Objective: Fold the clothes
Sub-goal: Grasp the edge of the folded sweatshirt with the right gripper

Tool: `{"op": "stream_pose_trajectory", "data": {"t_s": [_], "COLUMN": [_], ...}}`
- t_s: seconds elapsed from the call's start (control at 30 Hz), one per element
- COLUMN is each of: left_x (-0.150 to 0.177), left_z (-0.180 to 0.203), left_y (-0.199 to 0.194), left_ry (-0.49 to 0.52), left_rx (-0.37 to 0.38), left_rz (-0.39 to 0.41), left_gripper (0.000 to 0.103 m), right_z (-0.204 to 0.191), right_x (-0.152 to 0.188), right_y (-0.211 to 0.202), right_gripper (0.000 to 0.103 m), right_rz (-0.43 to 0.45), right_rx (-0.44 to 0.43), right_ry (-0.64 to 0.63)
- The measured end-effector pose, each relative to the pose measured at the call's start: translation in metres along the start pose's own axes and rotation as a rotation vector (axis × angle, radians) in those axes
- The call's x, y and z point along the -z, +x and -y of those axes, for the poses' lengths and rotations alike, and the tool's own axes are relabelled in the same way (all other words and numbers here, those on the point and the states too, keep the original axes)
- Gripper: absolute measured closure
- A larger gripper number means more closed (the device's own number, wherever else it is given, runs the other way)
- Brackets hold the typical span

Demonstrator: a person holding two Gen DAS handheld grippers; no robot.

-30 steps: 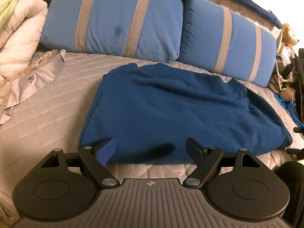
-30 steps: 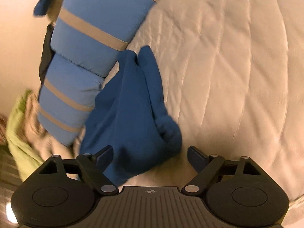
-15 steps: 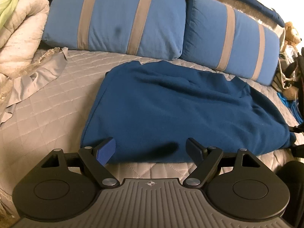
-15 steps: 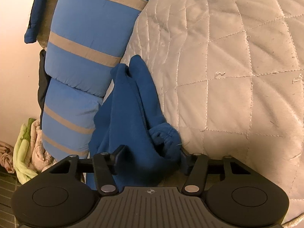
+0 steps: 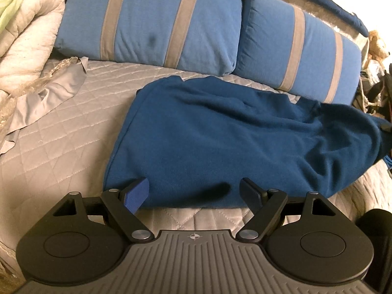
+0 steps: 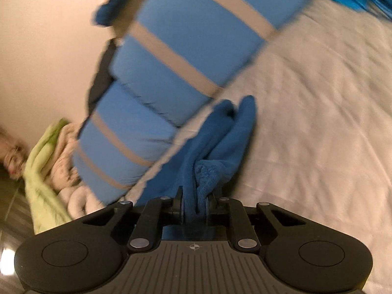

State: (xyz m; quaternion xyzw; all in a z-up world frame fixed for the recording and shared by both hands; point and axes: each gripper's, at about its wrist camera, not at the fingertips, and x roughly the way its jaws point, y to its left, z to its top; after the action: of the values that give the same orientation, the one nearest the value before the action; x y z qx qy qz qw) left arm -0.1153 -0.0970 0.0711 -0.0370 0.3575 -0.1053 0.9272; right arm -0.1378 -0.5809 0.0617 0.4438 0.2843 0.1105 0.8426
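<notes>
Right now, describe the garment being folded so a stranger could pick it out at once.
Find the grey quilted bedspread with two light blue, grey-striped pillows along its far edge. Just in front of them lies the dark blue sweatshirt, its right end clamped in the right gripper. It is plain, darker than the pillows, and stripeless.

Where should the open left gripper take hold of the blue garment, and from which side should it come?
The left gripper is probably best on the blue garment at its near folded edge, coming from the front, low along the quilt. That edge lies flat and straight between the open fingers, and the right gripper already holds the far end.
</notes>
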Motion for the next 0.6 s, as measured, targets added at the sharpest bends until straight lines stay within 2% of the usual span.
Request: {"op": "stream_pose_trajectory", "data": {"t_s": [0.1, 0.43, 0.6], "left_x": [0.0, -0.002, -0.001], "left_z": [-0.002, -0.004, -0.005], "left_y": [-0.001, 0.001, -0.002], "left_ry": [-0.009, -0.036, -0.052], "left_rx": [0.008, 0.018, 0.002], "left_rz": [0.007, -0.004, 0.014], "left_gripper": [0.022, 0.022, 0.022], "right_z": [-0.009, 0.031, 0.033], "right_x": [0.0, 0.02, 0.022], "right_y": [0.004, 0.006, 0.01], "right_gripper": [0.086, 0.086, 0.087], "right_rz": [-0.005, -0.015, -0.009], "right_rx": [0.011, 0.127, 0.165], "right_ry": [-0.044, 0.061, 0.063]}}
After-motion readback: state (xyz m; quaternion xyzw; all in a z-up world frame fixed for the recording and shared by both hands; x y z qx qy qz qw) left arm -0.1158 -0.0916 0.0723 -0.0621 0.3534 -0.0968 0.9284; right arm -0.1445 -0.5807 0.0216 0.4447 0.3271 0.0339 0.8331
